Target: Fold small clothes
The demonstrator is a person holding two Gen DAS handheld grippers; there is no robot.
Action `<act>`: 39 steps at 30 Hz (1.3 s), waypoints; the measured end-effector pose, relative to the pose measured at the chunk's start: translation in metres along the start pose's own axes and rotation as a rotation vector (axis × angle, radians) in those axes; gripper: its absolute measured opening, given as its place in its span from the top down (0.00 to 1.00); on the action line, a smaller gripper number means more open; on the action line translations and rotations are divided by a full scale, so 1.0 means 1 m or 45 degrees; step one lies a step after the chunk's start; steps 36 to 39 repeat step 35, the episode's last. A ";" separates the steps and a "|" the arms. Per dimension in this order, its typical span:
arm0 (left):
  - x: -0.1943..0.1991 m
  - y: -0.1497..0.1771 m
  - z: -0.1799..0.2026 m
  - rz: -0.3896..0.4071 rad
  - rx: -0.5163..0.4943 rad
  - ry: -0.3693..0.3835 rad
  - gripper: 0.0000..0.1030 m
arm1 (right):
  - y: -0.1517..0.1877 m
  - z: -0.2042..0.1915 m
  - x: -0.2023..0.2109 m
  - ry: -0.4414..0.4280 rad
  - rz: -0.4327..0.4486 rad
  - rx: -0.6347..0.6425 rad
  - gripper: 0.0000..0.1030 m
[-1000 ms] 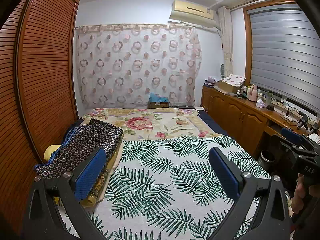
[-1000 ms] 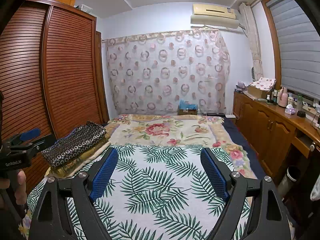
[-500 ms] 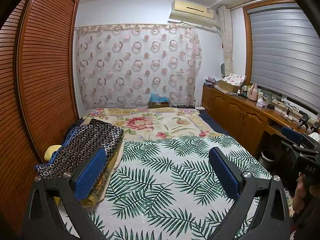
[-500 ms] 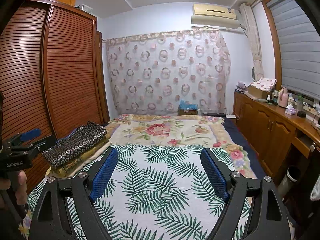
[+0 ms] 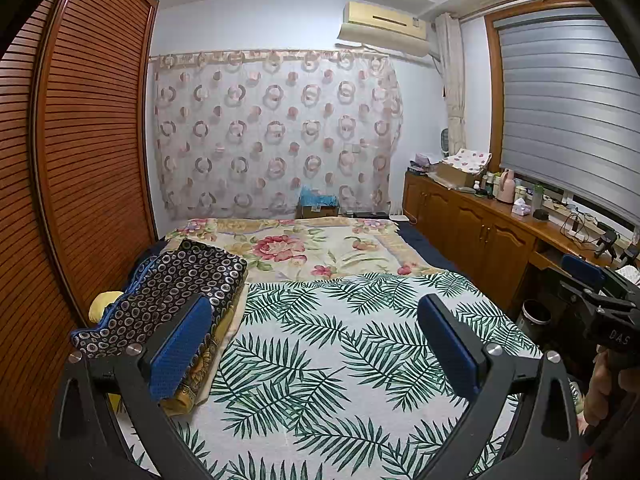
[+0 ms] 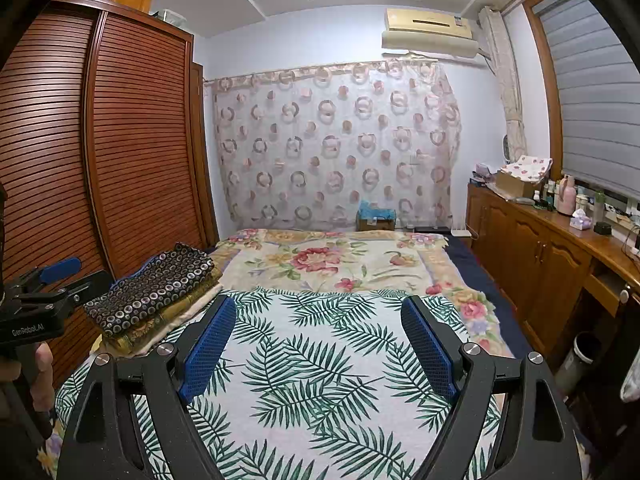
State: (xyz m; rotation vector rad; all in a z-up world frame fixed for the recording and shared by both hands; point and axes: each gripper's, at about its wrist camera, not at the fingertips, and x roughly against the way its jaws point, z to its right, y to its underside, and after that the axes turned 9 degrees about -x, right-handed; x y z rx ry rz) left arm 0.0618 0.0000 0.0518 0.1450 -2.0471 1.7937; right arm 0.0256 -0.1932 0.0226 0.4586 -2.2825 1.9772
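A stack of folded clothes [image 5: 176, 292] lies at the bed's left edge, topped by a dark cloth with a ring pattern, also seen in the right wrist view as the folded stack [image 6: 156, 292]. My left gripper [image 5: 316, 336] hangs open above the palm-leaf sheet [image 5: 328, 344], its left pad just in front of the stack. My right gripper [image 6: 320, 340] is open too, over the same palm-leaf sheet [image 6: 320, 364], with nothing between its pads. Each view catches the other gripper at its side edge, held by a hand.
A floral blanket [image 5: 304, 248] covers the far half of the bed. A slatted wooden wardrobe [image 5: 80, 160] runs along the left. A wooden cabinet [image 5: 480, 232] with bottles and boxes lines the right wall under the window, and a bin [image 5: 536, 316] stands beside it.
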 end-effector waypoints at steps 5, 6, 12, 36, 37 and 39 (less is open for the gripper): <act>0.000 0.000 0.000 0.000 -0.001 0.001 0.00 | 0.001 -0.001 0.000 0.001 0.000 0.000 0.16; 0.000 0.000 0.000 -0.001 -0.002 0.001 0.00 | 0.001 0.000 0.000 0.001 0.000 0.000 0.16; 0.000 0.001 0.000 0.000 -0.001 0.000 0.00 | 0.001 0.000 0.000 0.000 0.000 -0.002 0.16; -0.001 0.002 0.000 0.002 -0.002 0.000 0.00 | -0.002 0.007 0.001 -0.011 0.003 0.003 0.16; -0.001 0.002 0.000 0.002 -0.002 0.000 0.00 | -0.002 0.007 0.001 -0.011 0.003 0.003 0.16; -0.001 0.002 0.000 0.002 -0.002 0.000 0.00 | -0.002 0.007 0.001 -0.011 0.003 0.003 0.16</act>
